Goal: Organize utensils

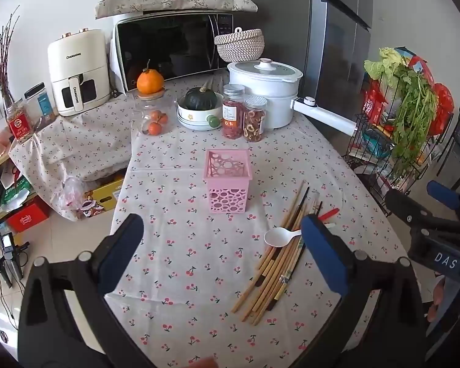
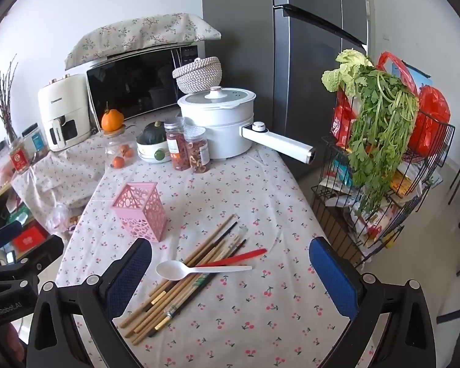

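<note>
On the left wrist view:
Counter (image 1: pixel 174 263): covered with a cherry-print cloth.
Left gripper (image 1: pixel 222 253): jaws spread wide, nothing between them, held above the near part of the counter.
Pink holder (image 1: pixel 227 181): upright, perforated, square, at mid-counter; nothing seen inside it.
Chopsticks (image 1: pixel 276 263): loose bundle lying flat, near-right of the pink holder and apart from it, running diagonally; partly hidden by the gripper's right finger.
White spoon (image 1: pixel 280 236): lying across the chopsticks, bowl to the left.
Red stick (image 1: pixel 329 213): only its end visible beyond the blue pad.
Right gripper (image 1: pixel 429 211): seen side-on at the right edge; opening cannot be judged from this view.
Far counter: white pot (image 1: pixel 265 92), two jars (image 1: pixel 243 116), bowl with dark squash (image 1: pixel 199 107), microwave (image 1: pixel 168 49).

On the right wrist view:
Right gripper (image 2: pixel 230 273): jaws wide apart, holding nothing, above the utensil pile.
Chopsticks (image 2: pixel 181 282): fanned diagonally between the two fingers' line of sight, resting on the counter (image 2: pixel 260 306).
White spoon (image 2: pixel 199 269): on top of the chopsticks, handle pointing right.
Red stick (image 2: pixel 233 258): just behind the spoon handle, touching the pile.
Pink holder (image 2: pixel 141 211): upright, far-left of the pile, clear of it.
Wire rack (image 2: pixel 383 202): beside the counter on the right, hung with leafy greens.
</note>
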The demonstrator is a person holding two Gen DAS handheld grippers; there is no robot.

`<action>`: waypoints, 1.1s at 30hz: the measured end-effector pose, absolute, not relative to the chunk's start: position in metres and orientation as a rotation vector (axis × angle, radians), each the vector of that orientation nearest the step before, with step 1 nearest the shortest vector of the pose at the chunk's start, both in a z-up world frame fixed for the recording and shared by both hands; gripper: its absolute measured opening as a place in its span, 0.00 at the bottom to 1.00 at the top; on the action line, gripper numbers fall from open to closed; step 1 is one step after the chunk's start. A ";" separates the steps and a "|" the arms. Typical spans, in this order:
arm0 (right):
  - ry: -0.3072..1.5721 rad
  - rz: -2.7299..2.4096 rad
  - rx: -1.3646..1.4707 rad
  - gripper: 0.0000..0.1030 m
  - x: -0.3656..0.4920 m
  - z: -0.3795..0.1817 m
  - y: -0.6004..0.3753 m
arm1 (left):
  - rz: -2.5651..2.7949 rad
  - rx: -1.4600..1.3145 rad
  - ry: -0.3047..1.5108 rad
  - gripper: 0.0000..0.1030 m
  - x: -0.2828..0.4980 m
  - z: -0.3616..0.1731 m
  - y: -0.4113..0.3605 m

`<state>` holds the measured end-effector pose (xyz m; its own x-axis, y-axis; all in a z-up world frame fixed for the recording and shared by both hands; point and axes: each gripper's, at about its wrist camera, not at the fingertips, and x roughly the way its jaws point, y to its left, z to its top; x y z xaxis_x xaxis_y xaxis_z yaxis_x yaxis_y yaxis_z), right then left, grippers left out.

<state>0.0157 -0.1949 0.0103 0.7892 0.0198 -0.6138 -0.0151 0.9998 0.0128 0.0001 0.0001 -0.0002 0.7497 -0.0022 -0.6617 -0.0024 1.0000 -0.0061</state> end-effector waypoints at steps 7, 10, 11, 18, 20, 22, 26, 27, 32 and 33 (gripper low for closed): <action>0.665 0.021 0.011 1.00 0.014 0.010 -0.197 | -0.002 -0.003 0.715 0.99 0.001 -0.001 0.002; 0.667 0.019 0.006 1.00 0.015 0.010 -0.195 | -0.004 -0.005 0.715 0.99 0.001 -0.001 0.002; 0.668 0.019 0.007 1.00 0.015 0.010 -0.195 | -0.001 -0.006 0.714 0.99 0.001 -0.001 0.002; 0.667 0.021 0.012 1.00 0.015 0.010 -0.196 | -0.003 -0.007 0.716 0.99 0.001 -0.001 0.007; 0.668 0.021 0.014 1.00 0.015 0.010 -0.196 | -0.003 -0.008 0.717 0.99 0.001 -0.001 0.008; 0.669 0.020 0.019 1.00 0.015 0.010 -0.196 | 0.000 -0.006 0.721 0.99 0.001 -0.002 0.005; 0.674 0.019 0.024 1.00 0.015 0.010 -0.196 | -0.002 -0.006 0.728 0.99 0.002 -0.004 0.003; 0.674 0.018 0.025 1.00 0.015 0.010 -0.196 | -0.002 -0.005 0.728 0.99 0.002 -0.003 0.003; 0.674 0.020 0.024 1.00 0.015 0.009 -0.196 | -0.005 -0.009 0.726 0.99 0.002 -0.004 0.003; 0.675 0.020 0.024 1.00 0.015 0.009 -0.196 | -0.007 -0.010 0.727 0.99 0.002 -0.004 0.002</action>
